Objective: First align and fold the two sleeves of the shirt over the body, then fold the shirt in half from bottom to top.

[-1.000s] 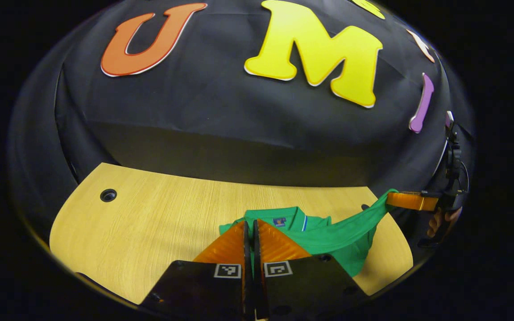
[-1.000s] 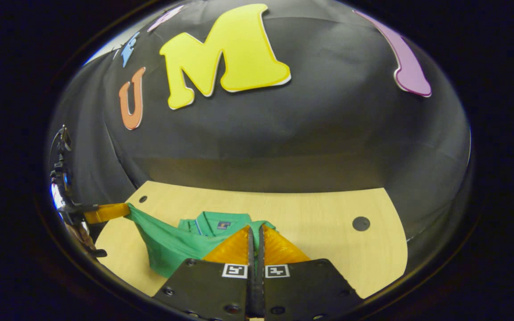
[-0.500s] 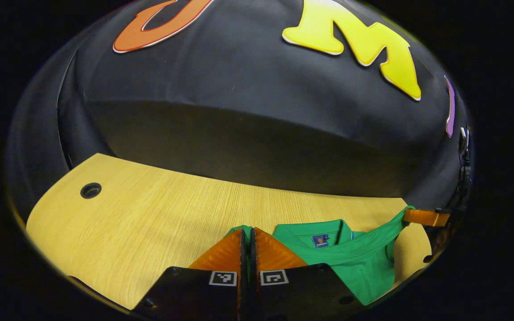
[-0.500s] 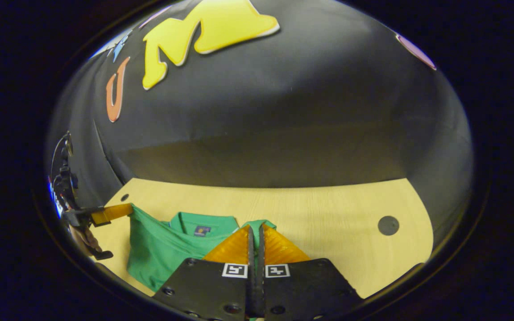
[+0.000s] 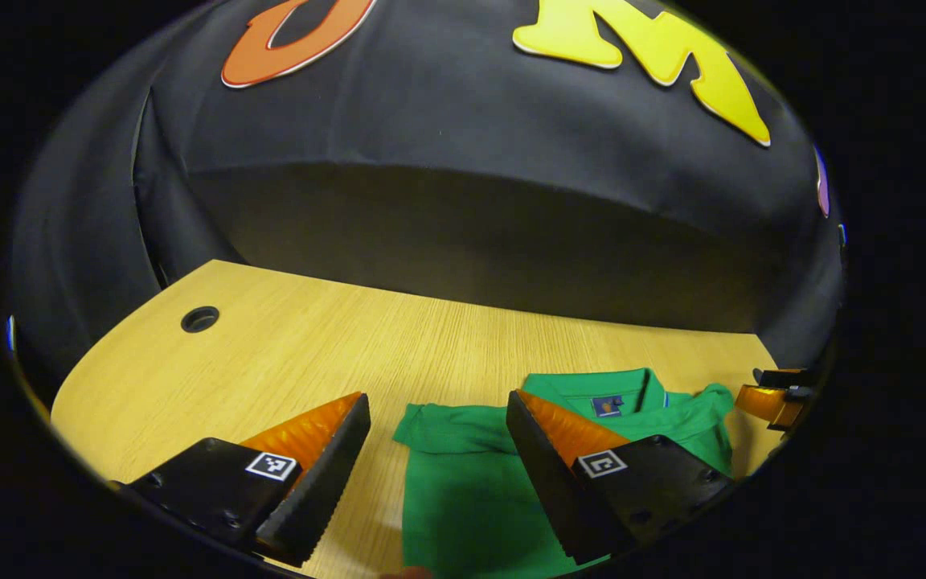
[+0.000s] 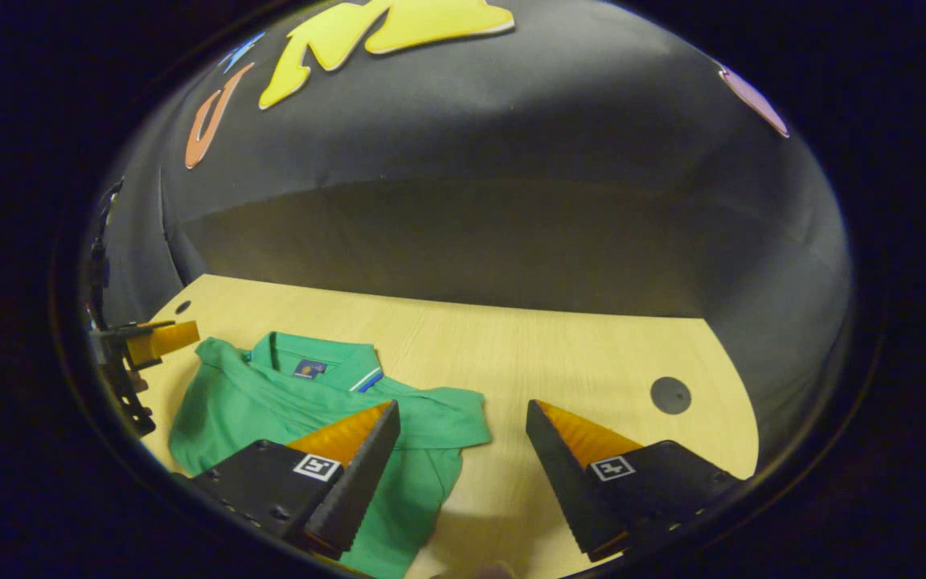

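Note:
A green polo shirt [image 5: 463,490] lies folded on the wooden table [image 5: 310,354], with its collar [image 5: 608,390] and neck label facing up at the far end. My left gripper [image 5: 436,398] hangs open over the shirt's left corner and holds nothing. In the right gripper view the shirt [image 6: 262,402] lies at the lower left, a folded edge reaching toward the middle. My right gripper [image 6: 463,404] is open above that edge with nothing between its fingers. Each view shows the other gripper at the shirt's far side, the right gripper [image 5: 768,398] and the left gripper [image 6: 149,342].
The table [image 6: 551,354] has a round cable hole [image 6: 670,395] to the right of the shirt and another cable hole [image 5: 199,319] at the far left corner. Black cloth walls close in the back and sides.
Both grippers were shut on the shirt's lifted lower edge and carried it forward over the body. They have now opened and let it go, and the shirt lies flat.

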{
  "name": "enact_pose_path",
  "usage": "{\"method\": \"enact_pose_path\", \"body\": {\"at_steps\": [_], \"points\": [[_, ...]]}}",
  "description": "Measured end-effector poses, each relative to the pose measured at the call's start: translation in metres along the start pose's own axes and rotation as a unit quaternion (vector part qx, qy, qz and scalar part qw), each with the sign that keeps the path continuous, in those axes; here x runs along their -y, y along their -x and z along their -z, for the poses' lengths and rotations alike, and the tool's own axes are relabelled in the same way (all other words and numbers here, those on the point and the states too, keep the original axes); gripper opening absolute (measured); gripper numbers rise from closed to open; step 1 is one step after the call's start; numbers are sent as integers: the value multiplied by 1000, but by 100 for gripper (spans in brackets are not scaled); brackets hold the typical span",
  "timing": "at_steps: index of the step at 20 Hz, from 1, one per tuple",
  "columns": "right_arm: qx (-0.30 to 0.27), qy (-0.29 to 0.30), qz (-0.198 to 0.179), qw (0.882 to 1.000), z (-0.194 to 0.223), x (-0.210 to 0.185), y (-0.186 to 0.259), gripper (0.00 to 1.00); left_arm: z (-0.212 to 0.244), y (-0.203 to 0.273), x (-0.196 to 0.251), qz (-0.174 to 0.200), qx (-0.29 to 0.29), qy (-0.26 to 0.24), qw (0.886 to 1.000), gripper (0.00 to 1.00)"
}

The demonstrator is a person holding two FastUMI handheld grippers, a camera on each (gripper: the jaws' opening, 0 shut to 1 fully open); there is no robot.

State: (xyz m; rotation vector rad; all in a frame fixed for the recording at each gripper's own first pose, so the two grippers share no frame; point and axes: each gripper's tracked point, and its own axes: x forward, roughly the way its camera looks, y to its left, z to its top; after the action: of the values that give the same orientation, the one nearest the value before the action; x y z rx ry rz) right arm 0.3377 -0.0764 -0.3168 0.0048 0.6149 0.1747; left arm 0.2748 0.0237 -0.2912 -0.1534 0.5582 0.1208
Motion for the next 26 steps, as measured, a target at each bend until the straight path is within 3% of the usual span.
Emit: {"method": "enact_pose_path", "body": {"at_steps": [4, 7, 8, 9, 13, 17, 22, 26], "points": [[57, -12, 4, 998, -44, -15, 75, 95, -60, 74, -6, -18, 58, 0, 998, 100], [115, -7, 9, 993, -81, -34, 154, 93, -99, 140, -3, -18, 104, -18, 994, 100], [134, -5, 9, 991, -91, -43, 182, 98, -111, 166, 0, -12, 120, -18, 993, 100], [150, 1, 16, 989, -99, -50, 211, 92, -125, 192, 0, -12, 139, -17, 990, 100], [214, -3, 31, 976, -104, -84, 341, 95, -145, 304, 12, 15, 193, -24, 981, 100], [241, -25, 41, 969, -81, -109, 436, 94, -139, 393, 30, 51, 223, -42, 973, 100], [281, -14, 49, 958, -70, -124, 506, 96, -126, 460, 44, 63, 246, -50, 966, 100], [287, -7, 39, 957, -63, -127, 521, 96, -117, 476, 50, 61, 249, -65, 964, 100]]}}
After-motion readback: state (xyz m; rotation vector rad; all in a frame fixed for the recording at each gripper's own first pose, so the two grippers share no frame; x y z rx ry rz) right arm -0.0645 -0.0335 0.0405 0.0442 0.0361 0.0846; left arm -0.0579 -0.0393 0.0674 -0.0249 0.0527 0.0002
